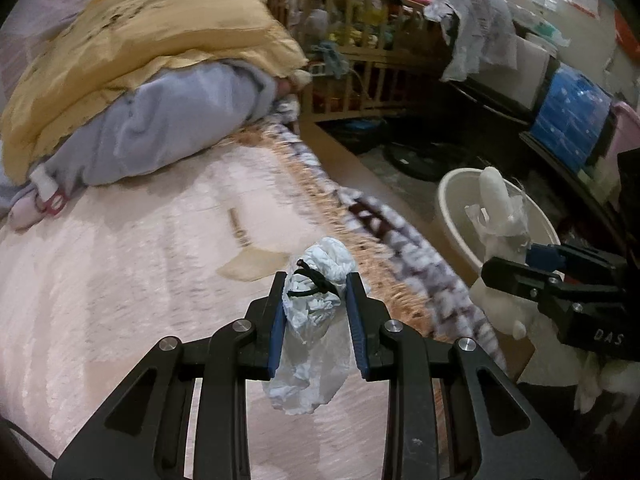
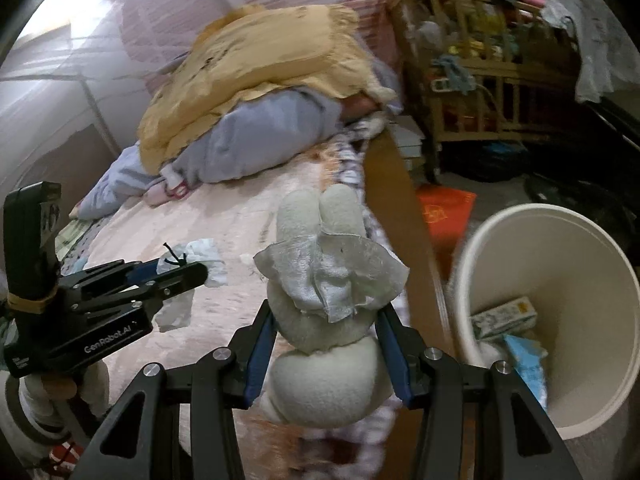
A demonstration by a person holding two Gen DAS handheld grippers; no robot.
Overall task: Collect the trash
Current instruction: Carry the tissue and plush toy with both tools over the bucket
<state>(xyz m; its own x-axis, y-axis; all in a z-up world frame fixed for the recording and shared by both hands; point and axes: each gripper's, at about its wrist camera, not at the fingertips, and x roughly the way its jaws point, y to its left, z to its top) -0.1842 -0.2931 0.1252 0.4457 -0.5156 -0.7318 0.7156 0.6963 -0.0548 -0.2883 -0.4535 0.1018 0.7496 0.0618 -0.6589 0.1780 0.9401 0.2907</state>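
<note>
My left gripper (image 1: 316, 286) is shut on a crumpled white plastic bag (image 1: 310, 320) with a black tie, held above the pink bed cover (image 1: 120, 260). The bag also shows in the right wrist view (image 2: 192, 264), in the left gripper (image 2: 188, 274). My right gripper (image 2: 324, 312) is shut on a white plush rabbit (image 2: 320, 344) with a crumpled grey wipe (image 2: 332, 280) on it, beside the bed's edge. In the left wrist view the right gripper (image 1: 516, 270) holds the rabbit (image 1: 496, 196) near the cream trash bin (image 1: 452, 204). The bin (image 2: 560, 280) holds small boxes and paper.
A yellow blanket (image 1: 140, 52) and grey-blue bedding (image 1: 168, 128) are piled at the bed's head. A wooden crib (image 1: 360, 52) full of items stands beyond. The wooden bed frame (image 2: 396, 208) runs between bed and bin. A red bag (image 2: 444, 212) lies on the floor. Shelves (image 1: 568, 120) stand at right.
</note>
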